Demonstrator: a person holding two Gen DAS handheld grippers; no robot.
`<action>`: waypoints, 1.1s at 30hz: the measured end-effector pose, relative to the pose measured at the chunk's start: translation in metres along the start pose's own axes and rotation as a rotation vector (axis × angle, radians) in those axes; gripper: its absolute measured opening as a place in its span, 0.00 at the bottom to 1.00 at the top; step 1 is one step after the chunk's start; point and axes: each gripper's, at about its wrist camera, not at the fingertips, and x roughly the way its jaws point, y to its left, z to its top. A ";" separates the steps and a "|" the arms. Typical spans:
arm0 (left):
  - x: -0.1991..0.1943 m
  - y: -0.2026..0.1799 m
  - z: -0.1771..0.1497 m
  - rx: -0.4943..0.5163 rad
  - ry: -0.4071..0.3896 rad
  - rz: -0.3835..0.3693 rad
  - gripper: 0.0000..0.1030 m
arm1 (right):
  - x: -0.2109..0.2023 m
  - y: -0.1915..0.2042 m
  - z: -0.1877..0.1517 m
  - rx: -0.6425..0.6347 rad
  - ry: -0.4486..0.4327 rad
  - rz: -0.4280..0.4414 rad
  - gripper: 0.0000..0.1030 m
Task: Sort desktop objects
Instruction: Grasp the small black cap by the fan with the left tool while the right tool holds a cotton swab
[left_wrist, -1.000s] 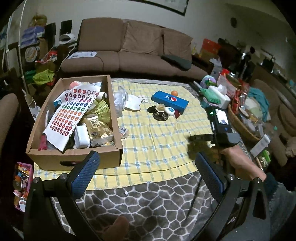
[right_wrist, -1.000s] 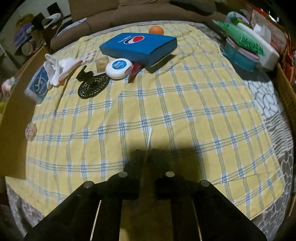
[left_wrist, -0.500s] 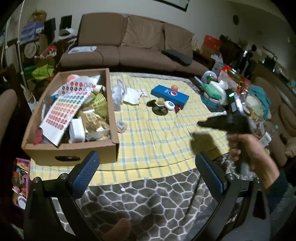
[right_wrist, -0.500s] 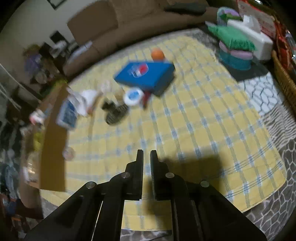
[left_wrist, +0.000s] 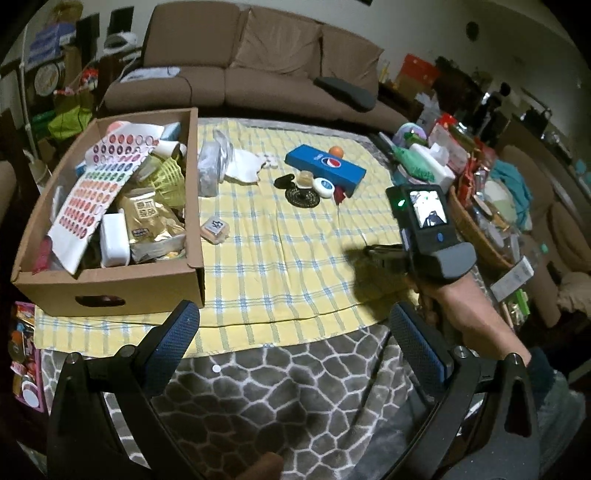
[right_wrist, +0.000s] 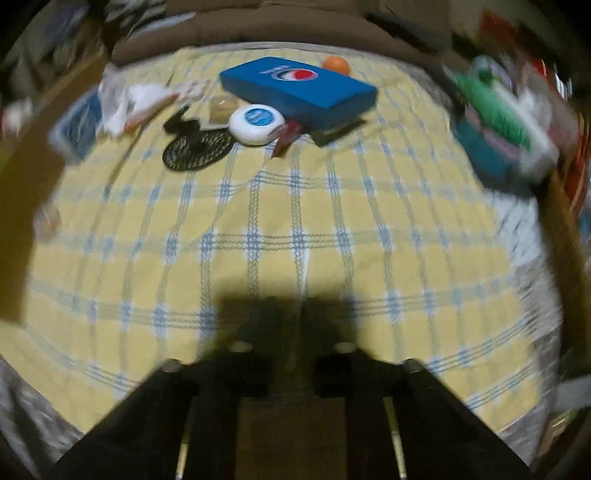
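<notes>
The left gripper (left_wrist: 291, 343) hangs wide open and empty off the table's near edge. Only its view shows the full cardboard box (left_wrist: 107, 284) at the left edge. The right gripper (right_wrist: 291, 314), blurred, seems nearly closed; whether it grips the thin white stick (right_wrist: 304, 262) is unclear.

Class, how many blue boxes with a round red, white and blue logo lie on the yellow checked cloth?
1. The blue box lies at the cloth's far side, beside an orange ball. Others may be hidden inside the cardboard box.
</notes>
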 end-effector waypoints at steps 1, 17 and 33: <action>0.005 0.001 0.005 -0.011 0.008 -0.009 1.00 | 0.000 0.004 0.000 -0.032 0.002 -0.031 0.03; 0.222 -0.005 0.165 -0.222 0.140 0.041 0.95 | -0.124 -0.080 0.016 0.424 -0.225 0.261 0.01; 0.303 0.009 0.152 -0.136 0.200 0.188 0.34 | -0.134 -0.105 0.001 0.542 -0.196 0.399 0.04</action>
